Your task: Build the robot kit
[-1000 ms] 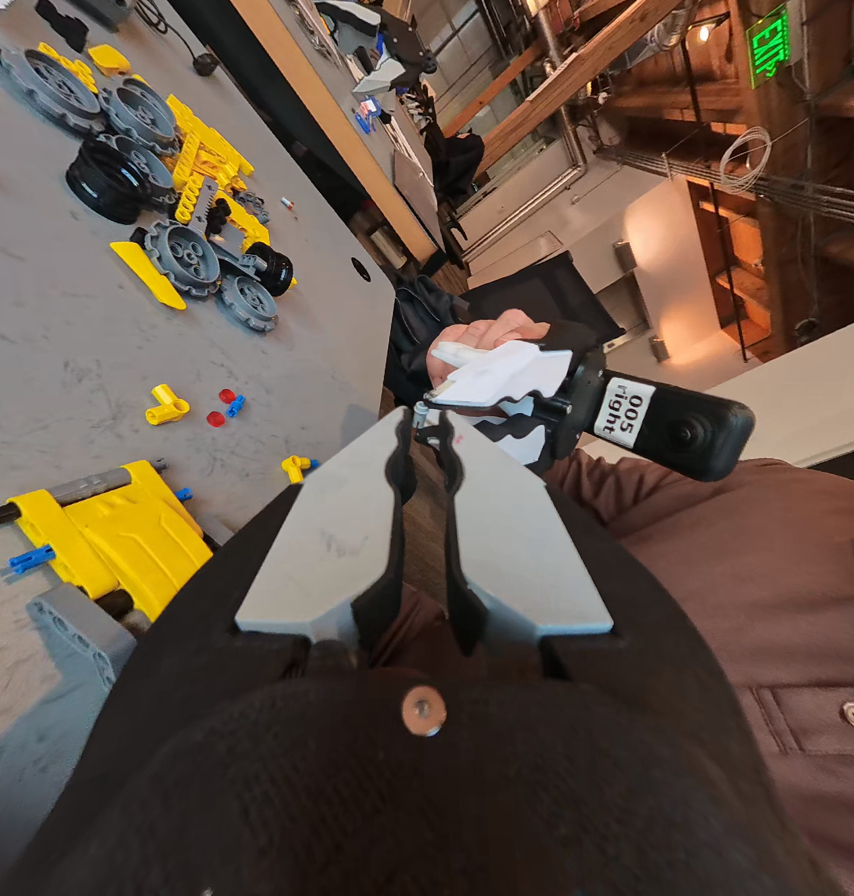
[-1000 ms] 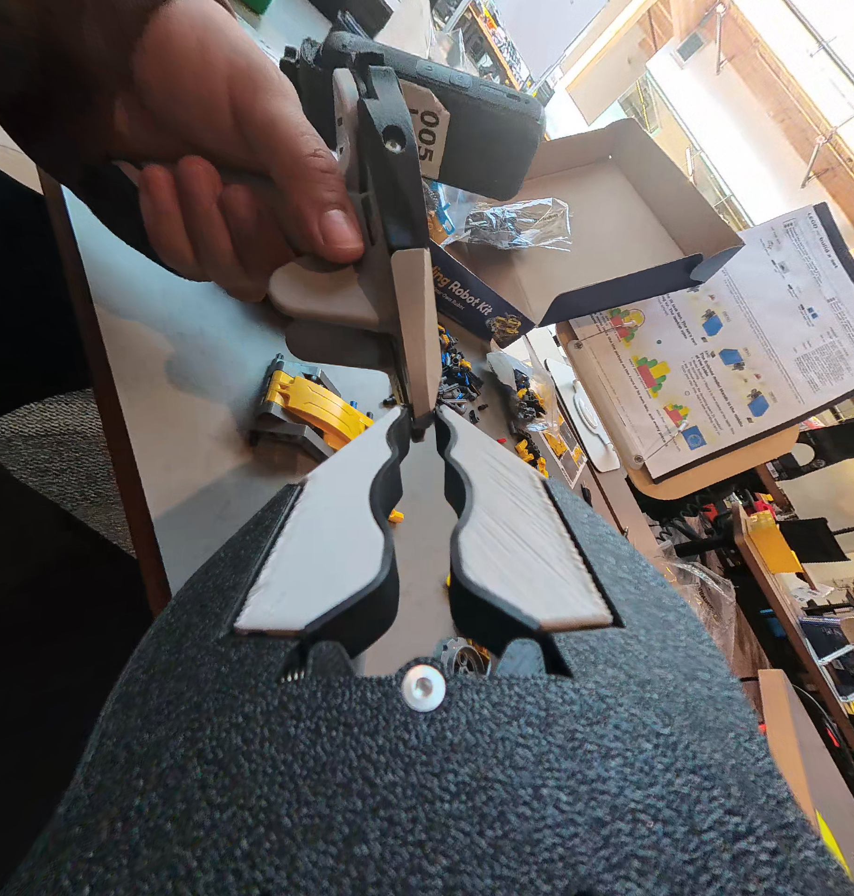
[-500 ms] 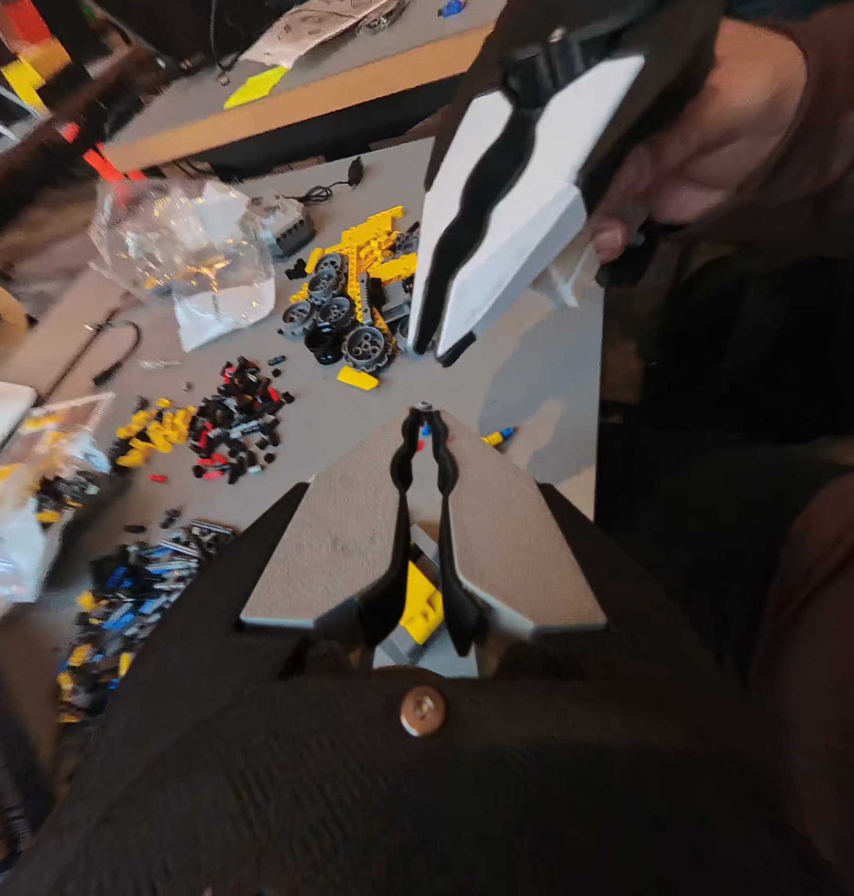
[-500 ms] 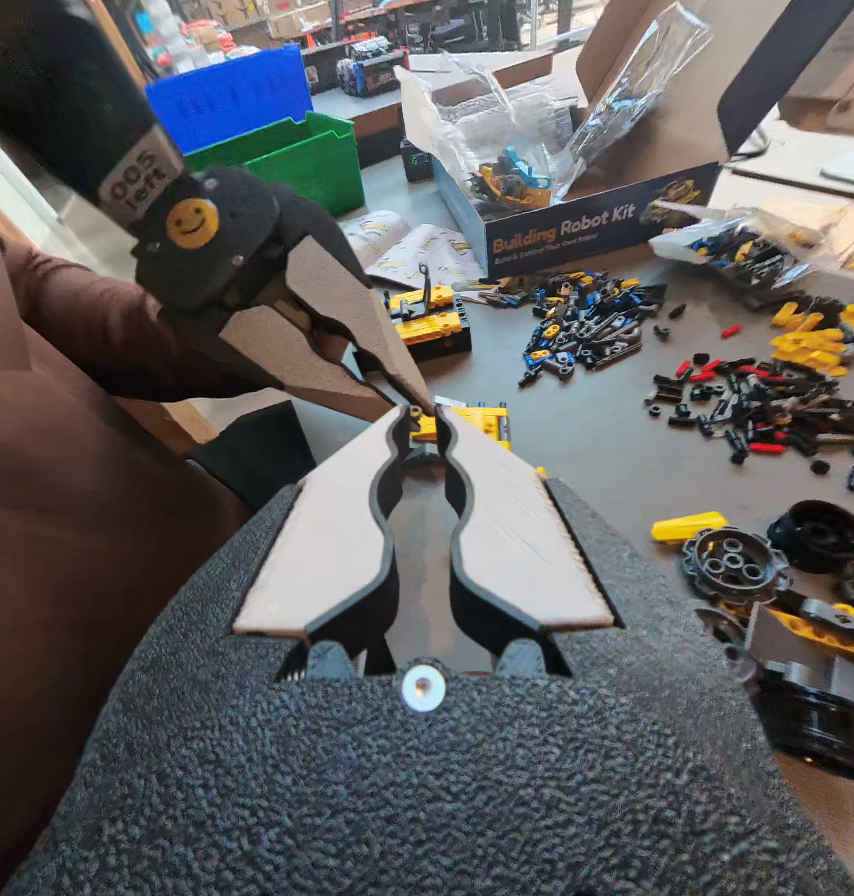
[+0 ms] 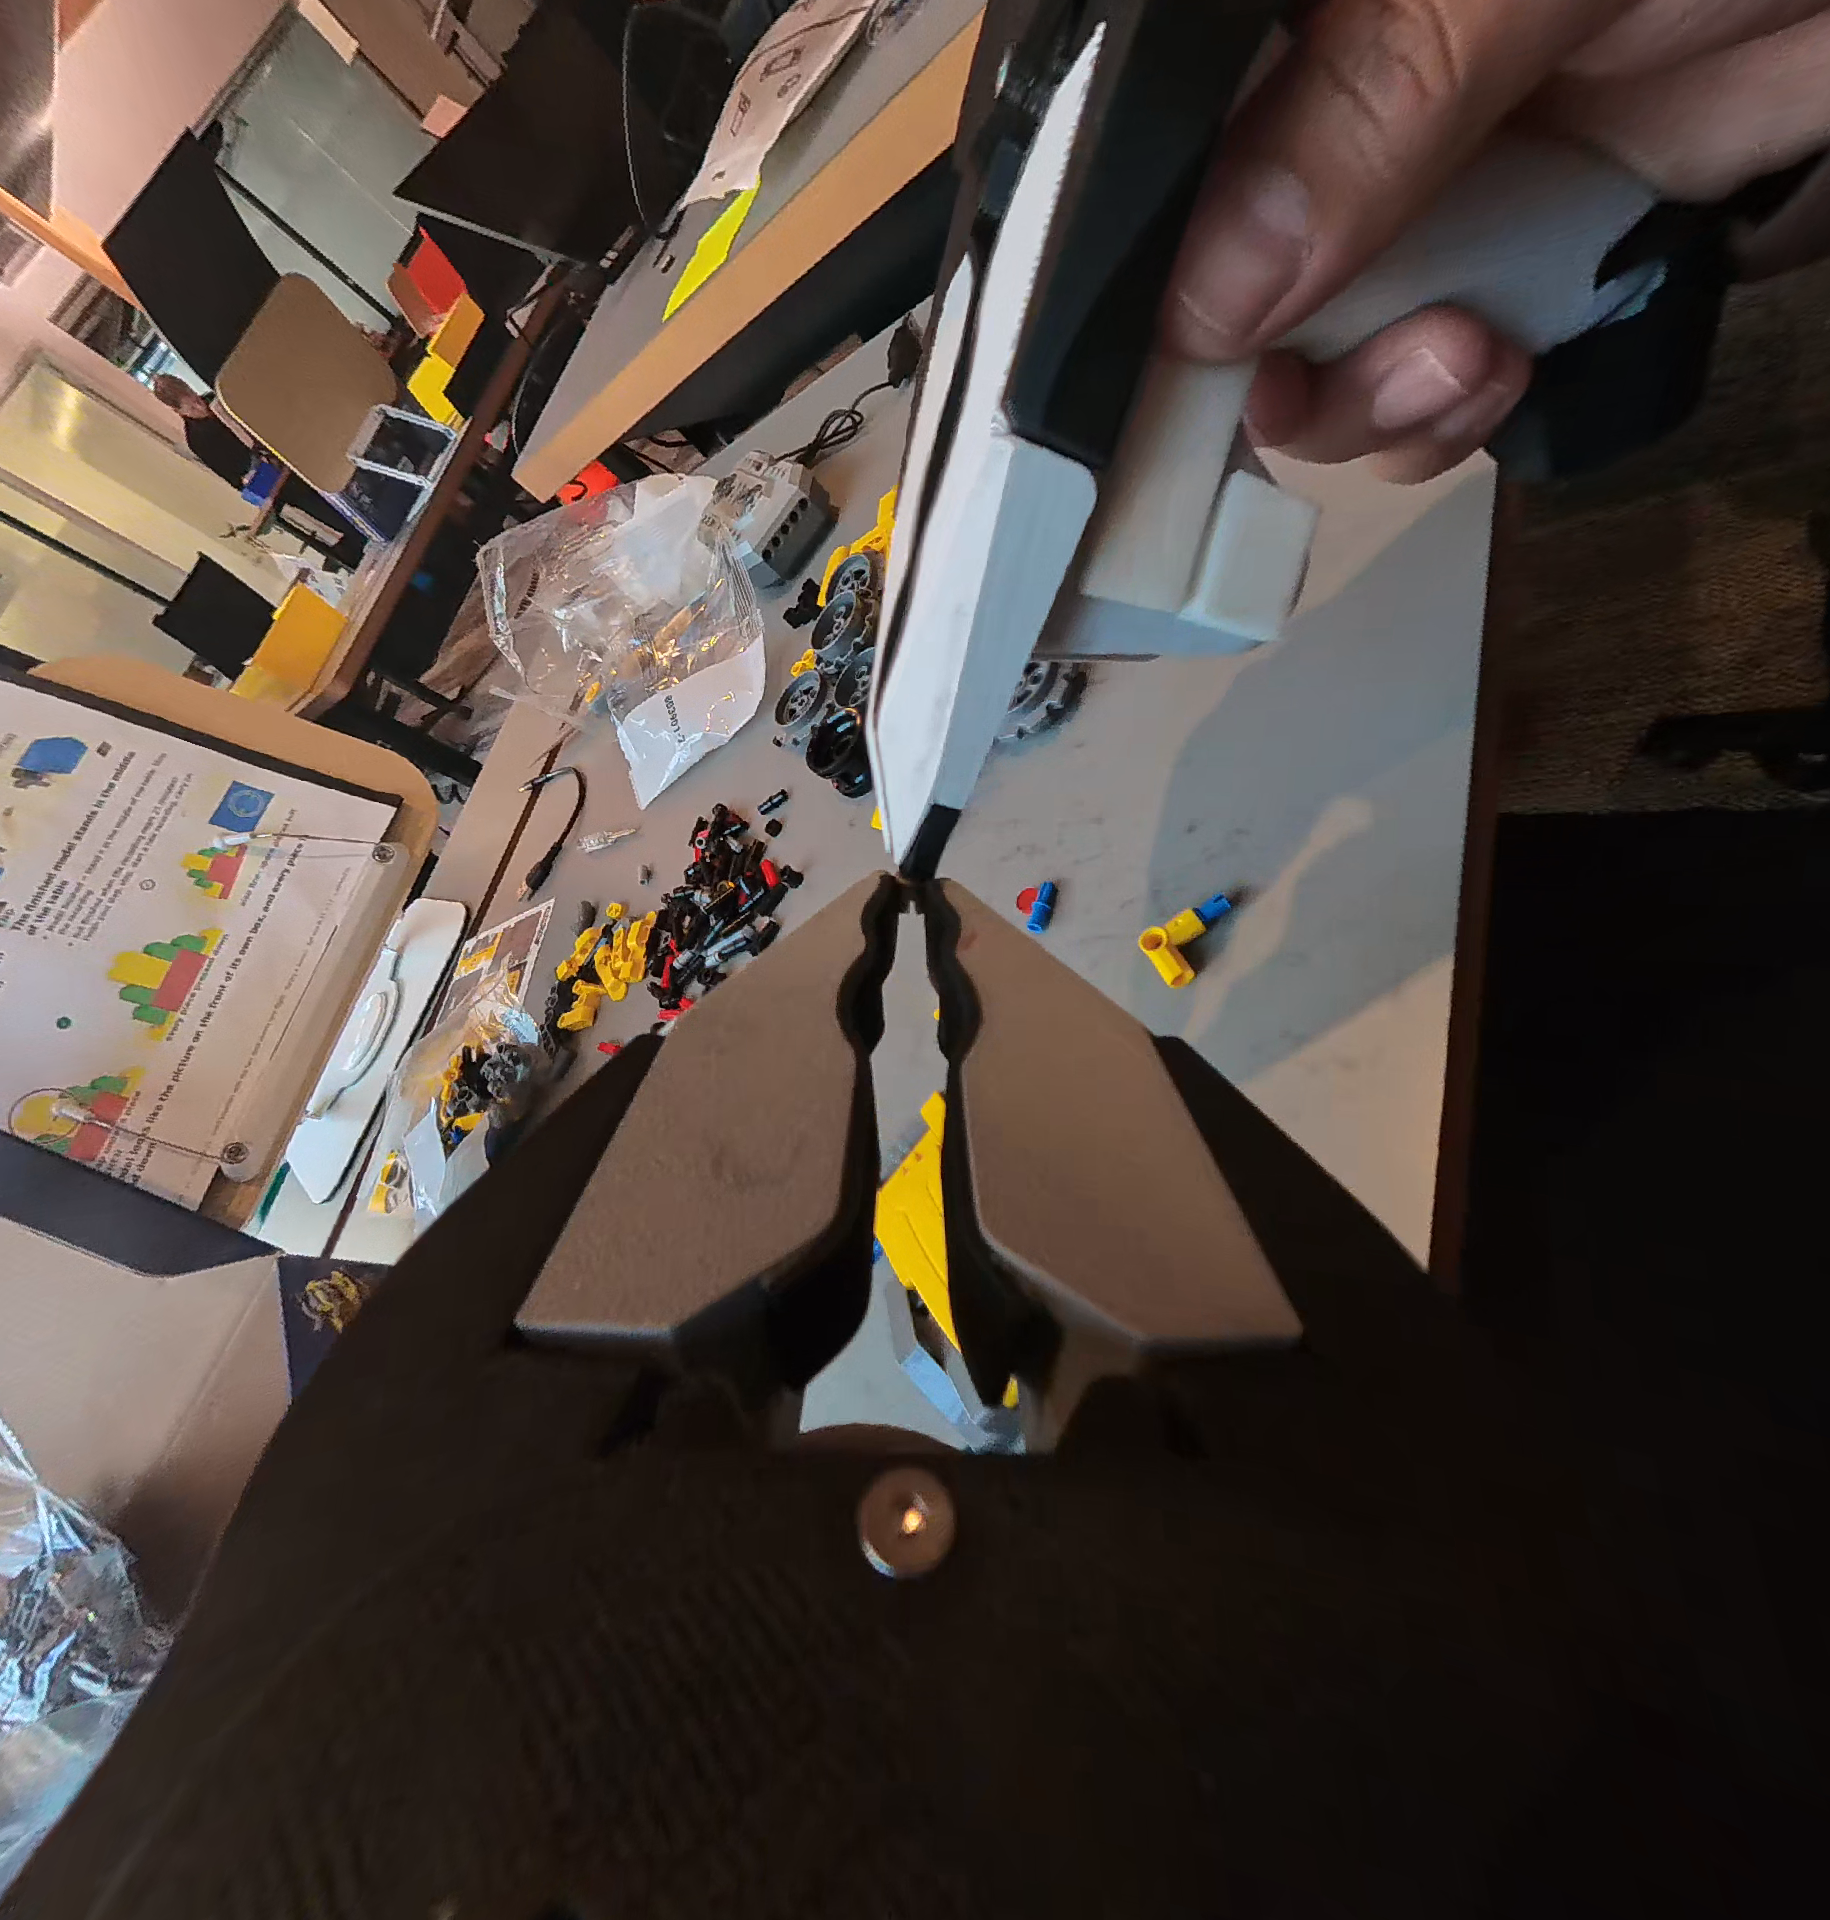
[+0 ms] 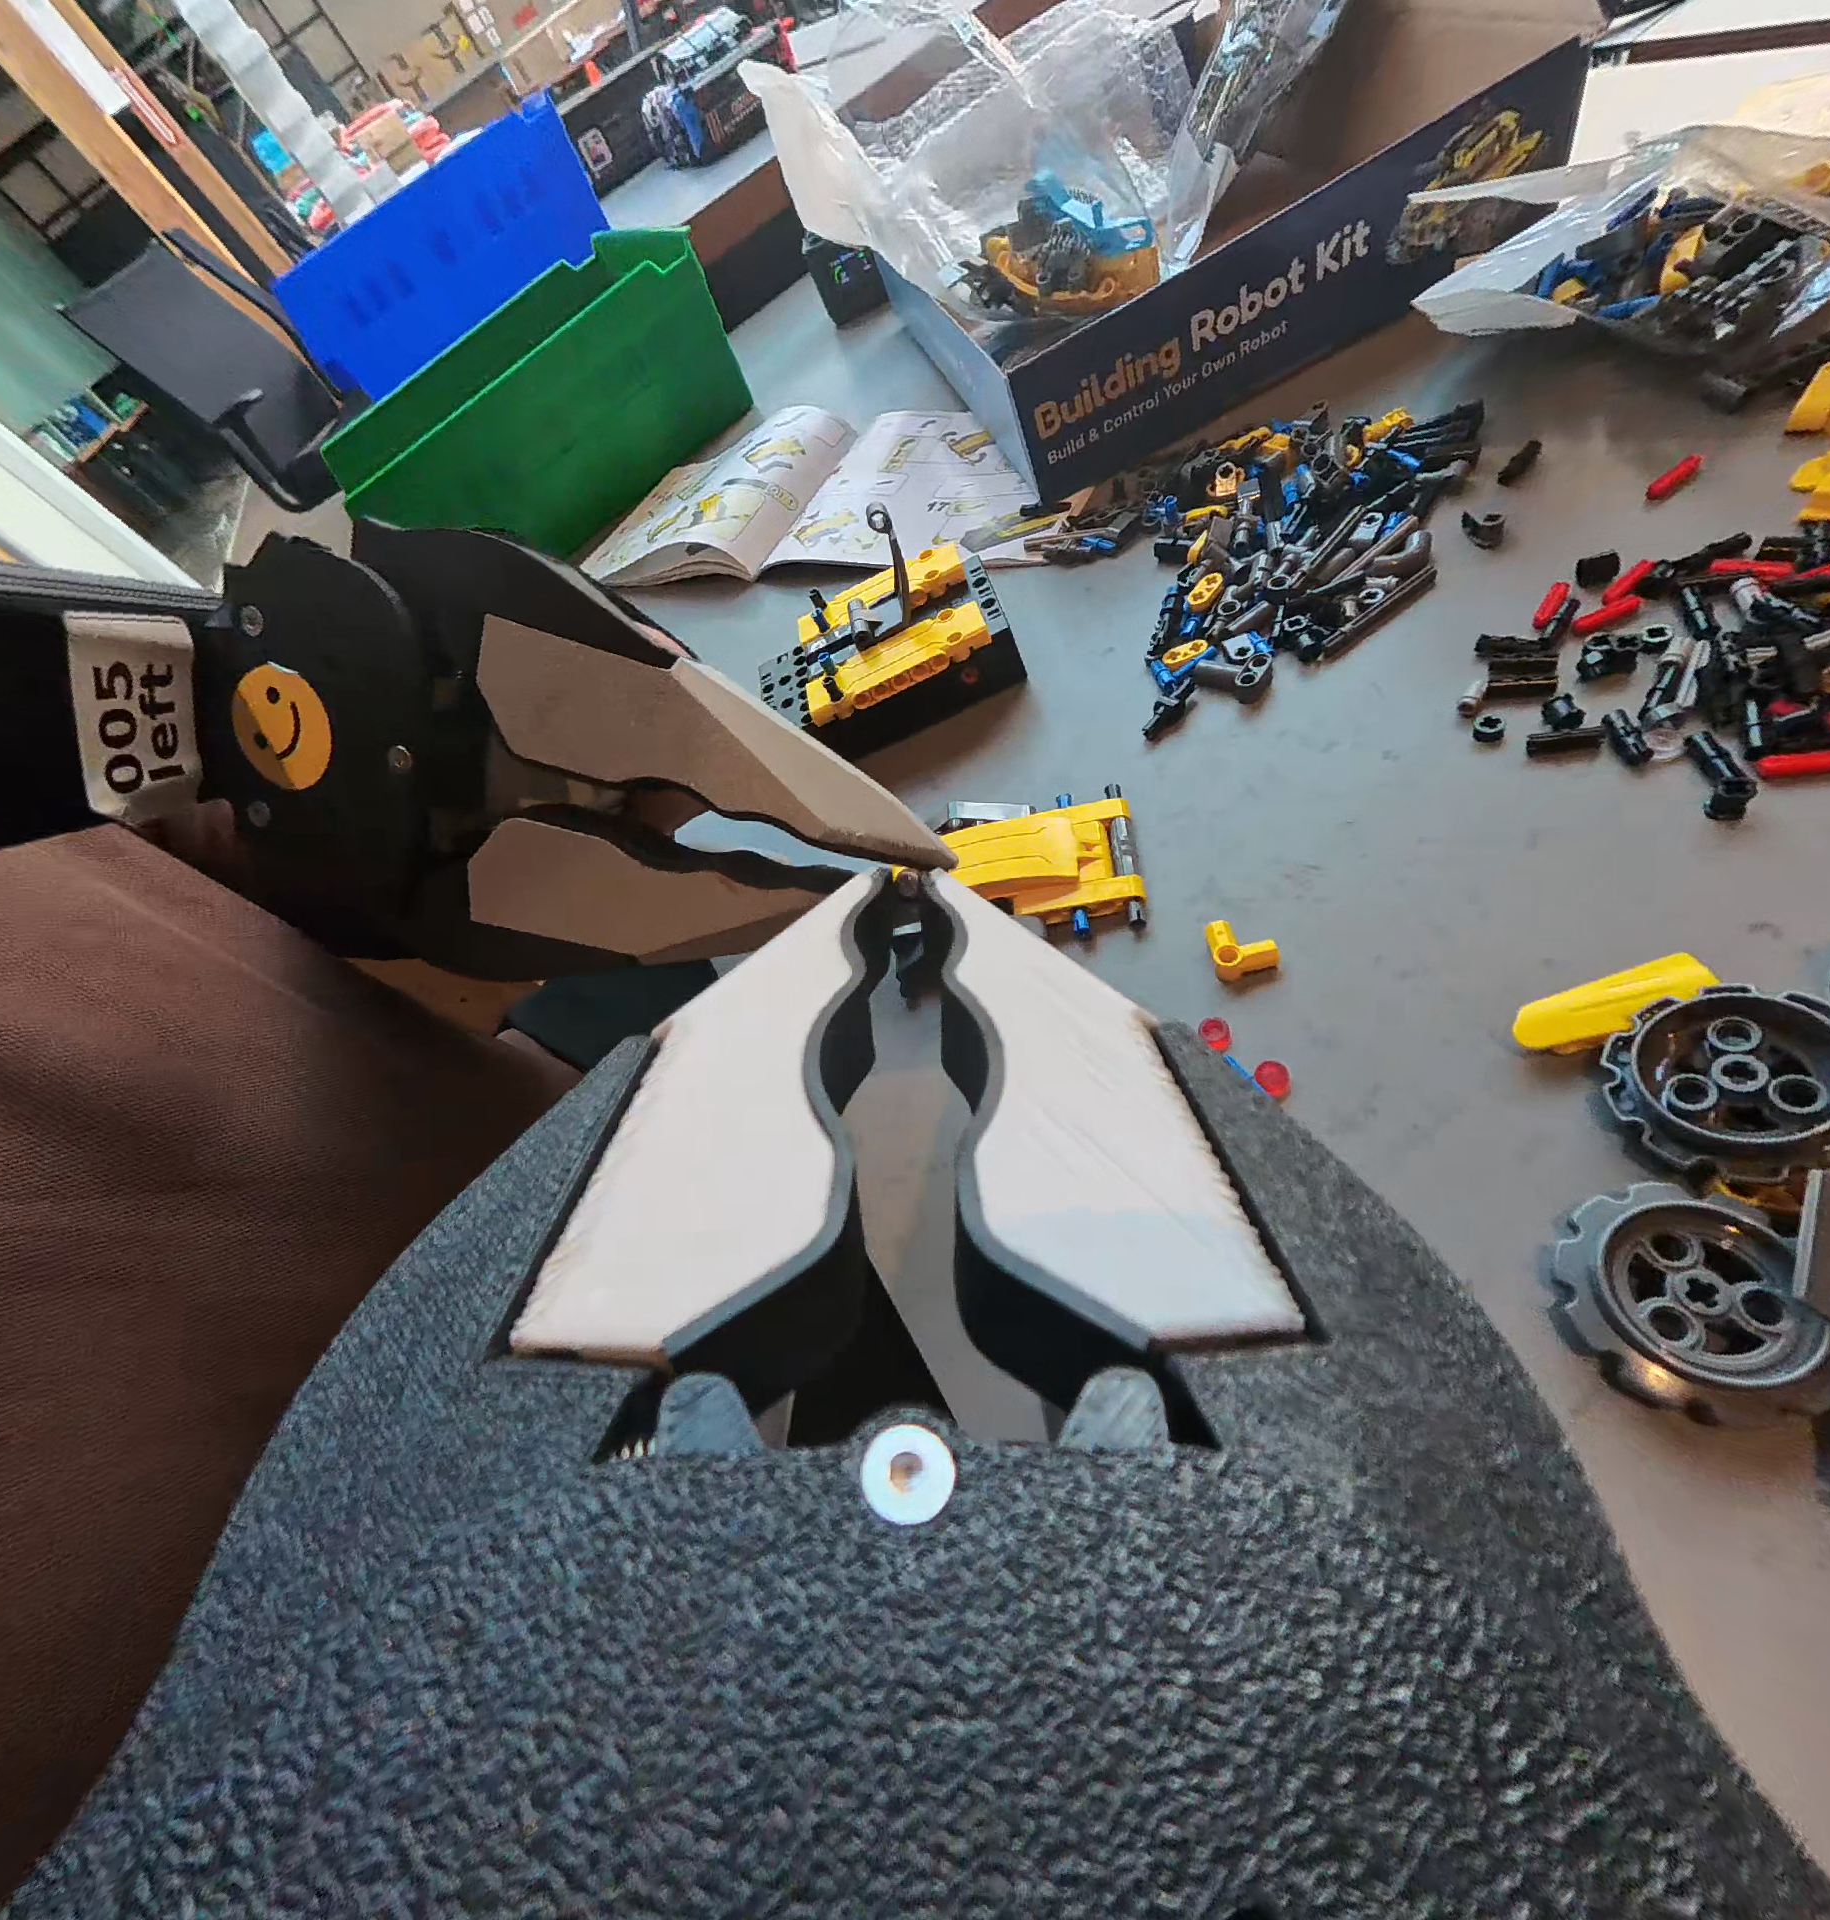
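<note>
My left gripper (image 5: 906, 883) and right gripper (image 6: 906, 883) meet tip to tip just above the grey table (image 6: 1358, 883), near its front edge. The left one is shut on a small grey pin (image 5: 906, 881). The right one is shut on a small dark part (image 6: 906, 945) that hangs between its fingers. In the left wrist view the right gripper (image 5: 916, 847) comes down from above, held by a hand (image 5: 1410, 187). In the right wrist view the left gripper (image 6: 926, 857) comes in from the left. A yellow assembly (image 6: 1046, 862) lies just behind the tips.
A yellow elbow piece (image 6: 1238, 951), red studs (image 6: 1212, 1032) and grey toothed wheels (image 6: 1737, 1081) lie to the right. Piles of small parts (image 6: 1306, 561), a kit box (image 6: 1202, 312), a booklet (image 6: 786, 488) and a green bin (image 6: 547, 416) stand behind. The table edge (image 5: 1462, 831) is close. The grippers are tip to tip, or close to it.
Both grippers swung from pointing across the room to pointing over the table. Their tips have stayed together and now touch closely. Both remain shut.
</note>
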